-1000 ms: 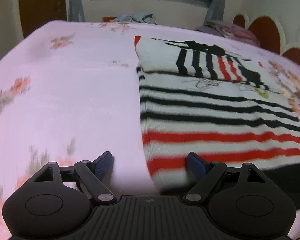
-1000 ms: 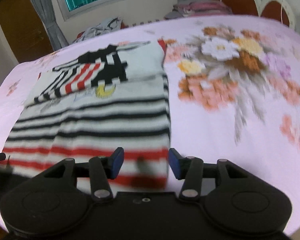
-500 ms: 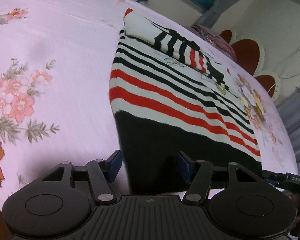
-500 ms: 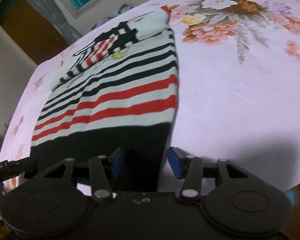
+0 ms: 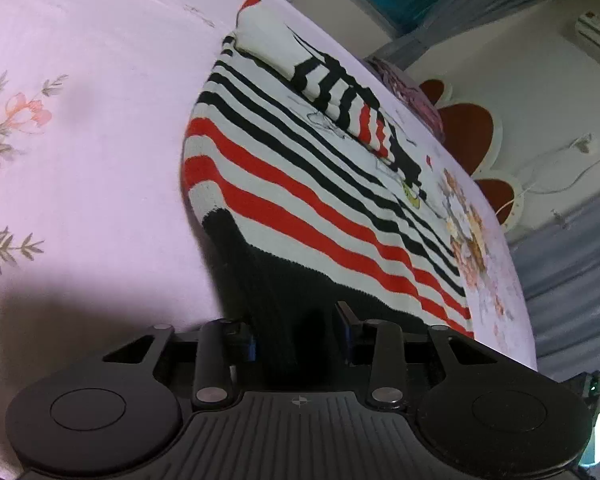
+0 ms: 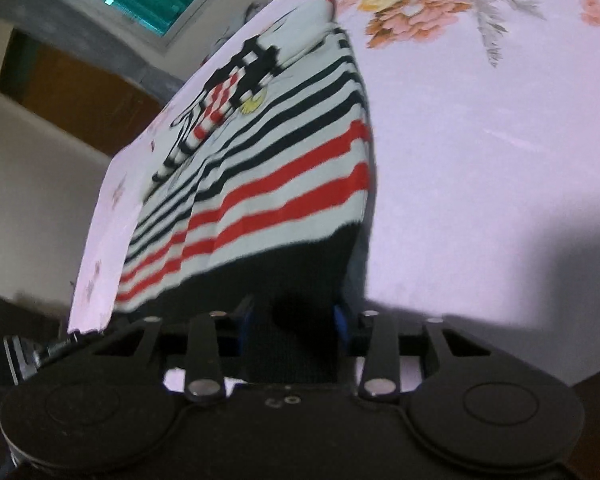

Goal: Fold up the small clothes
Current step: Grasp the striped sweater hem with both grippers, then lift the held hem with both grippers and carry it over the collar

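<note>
Lying flat on the floral bed sheet point(image 5: 80, 128), the striped sweater point(image 5: 300, 184) has its black hem at the near edge. The left claw point(image 5: 300, 338) and right claw point(image 6: 292, 326) are each closing around a hem corner, fabric between the jaws.

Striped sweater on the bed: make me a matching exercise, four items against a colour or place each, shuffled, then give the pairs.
Items:
1. hem band of the striped sweater
2. bedsheet
3. folded sleeve
4. left gripper

Descriptions:
A. pink with a flower print
B. jaws closing, with the sweater's near corner between them
C. solid black
D. lying across the sweater's far end

Pairs: 1-C, 2-A, 3-D, 4-B
</note>
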A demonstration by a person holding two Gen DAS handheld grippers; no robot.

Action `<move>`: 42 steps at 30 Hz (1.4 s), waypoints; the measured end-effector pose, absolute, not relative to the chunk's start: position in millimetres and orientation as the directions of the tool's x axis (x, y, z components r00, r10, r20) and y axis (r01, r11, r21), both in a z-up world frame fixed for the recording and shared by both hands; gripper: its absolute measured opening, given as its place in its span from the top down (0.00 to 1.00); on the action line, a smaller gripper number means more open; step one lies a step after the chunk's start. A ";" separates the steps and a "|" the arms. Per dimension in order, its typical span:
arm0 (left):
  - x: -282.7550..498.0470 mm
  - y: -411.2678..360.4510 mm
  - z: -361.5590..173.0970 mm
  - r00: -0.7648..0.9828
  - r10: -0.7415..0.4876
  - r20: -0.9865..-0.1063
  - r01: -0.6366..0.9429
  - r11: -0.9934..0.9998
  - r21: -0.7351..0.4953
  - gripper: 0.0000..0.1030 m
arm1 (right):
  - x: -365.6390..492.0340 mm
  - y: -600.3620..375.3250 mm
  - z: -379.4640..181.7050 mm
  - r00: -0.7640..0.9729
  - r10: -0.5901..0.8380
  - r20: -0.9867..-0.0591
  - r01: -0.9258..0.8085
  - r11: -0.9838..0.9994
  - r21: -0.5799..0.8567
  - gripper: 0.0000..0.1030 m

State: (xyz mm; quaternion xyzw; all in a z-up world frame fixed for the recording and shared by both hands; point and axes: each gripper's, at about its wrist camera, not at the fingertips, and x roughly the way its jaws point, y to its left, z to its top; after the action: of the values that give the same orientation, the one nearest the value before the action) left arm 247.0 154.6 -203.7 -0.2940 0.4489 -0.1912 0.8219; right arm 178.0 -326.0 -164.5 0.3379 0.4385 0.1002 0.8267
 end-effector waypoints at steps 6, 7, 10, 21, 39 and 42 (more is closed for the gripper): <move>253.0 148.3 -199.6 0.535 -0.524 -0.663 0.037 0.798 -0.601 0.97 | 182.9 -327.3 -161.7 0.598 0.481 -0.641 0.093 0.753 0.652 0.94; 251.1 148.6 -197.0 0.549 -0.522 -0.653 0.035 0.795 -0.606 0.97 | 181.8 -327.3 -156.3 0.612 0.476 -0.632 0.077 0.759 0.647 0.94; 240.8 154.3 -181.6 0.626 -0.483 -0.613 0.027 0.798 -0.602 0.97 | 176.6 -337.1 -138.5 0.671 0.481 -0.564 0.048 0.731 0.681 0.95; 296.0 163.8 -127.6 0.738 -0.463 -0.492 0.038 0.756 -0.654 0.97 | 245.7 -341.1 -71.4 0.764 0.451 -0.461 -0.065 0.765 0.641 0.95; 559.9 132.1 -121.2 0.690 -0.440 -0.575 -0.034 0.773 -0.633 0.96 | 494.5 -372.4 -74.7 0.750 0.366 -0.551 0.130 0.735 0.665 0.95; 585.8 128.4 -141.0 0.648 -0.441 -0.620 -0.048 0.790 -0.612 0.96 | 522.1 -374.4 -94.8 0.722 0.369 -0.586 0.161 0.734 0.660 0.95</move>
State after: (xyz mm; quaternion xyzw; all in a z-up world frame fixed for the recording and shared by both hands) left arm 585.8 128.4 -141.0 -0.3032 0.4033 -0.1151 0.8557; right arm 522.1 -374.4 -94.8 0.3599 0.3681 0.0606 0.8552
